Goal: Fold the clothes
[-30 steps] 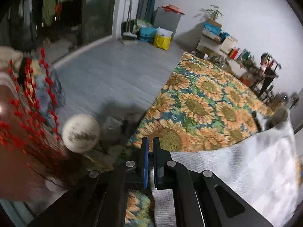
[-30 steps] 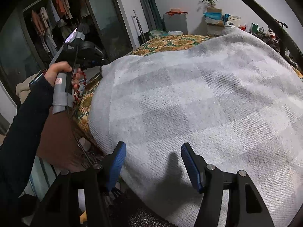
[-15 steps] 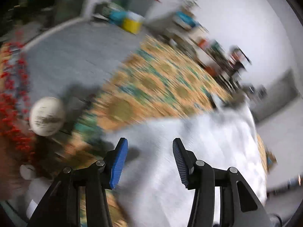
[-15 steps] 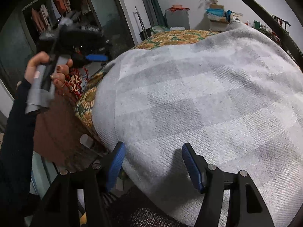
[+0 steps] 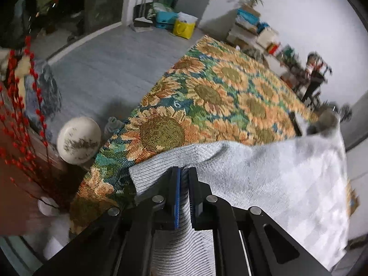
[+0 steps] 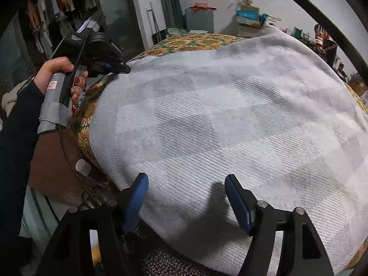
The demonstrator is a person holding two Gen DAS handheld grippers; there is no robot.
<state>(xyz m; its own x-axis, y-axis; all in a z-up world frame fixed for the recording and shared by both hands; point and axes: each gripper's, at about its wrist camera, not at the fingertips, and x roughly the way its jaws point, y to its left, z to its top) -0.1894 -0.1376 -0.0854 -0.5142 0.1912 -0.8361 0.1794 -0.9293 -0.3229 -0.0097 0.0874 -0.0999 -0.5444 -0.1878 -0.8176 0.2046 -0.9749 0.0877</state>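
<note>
Here: left gripper (image 5: pixel 183 177) closing, pinching grey checked cloth (image 6: pixel 230 119) edge; right gripper (image 6: pixel 186 197) spread, opening above cloth.

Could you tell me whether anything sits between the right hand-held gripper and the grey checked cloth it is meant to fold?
Nothing visible does. The right hand-held gripper hangs just above the near edge of the grey checked cloth, its jaws opening with only bare fabric below. The left hand-held gripper is closing on the cloth's far corner, clear of that path.

Blanket (image 6: pixel 230 124) lies on bedspread (image 5: pixel 218 96); round vase (image 5: pixel 79 140) left of bed, on floor beside it.
</note>
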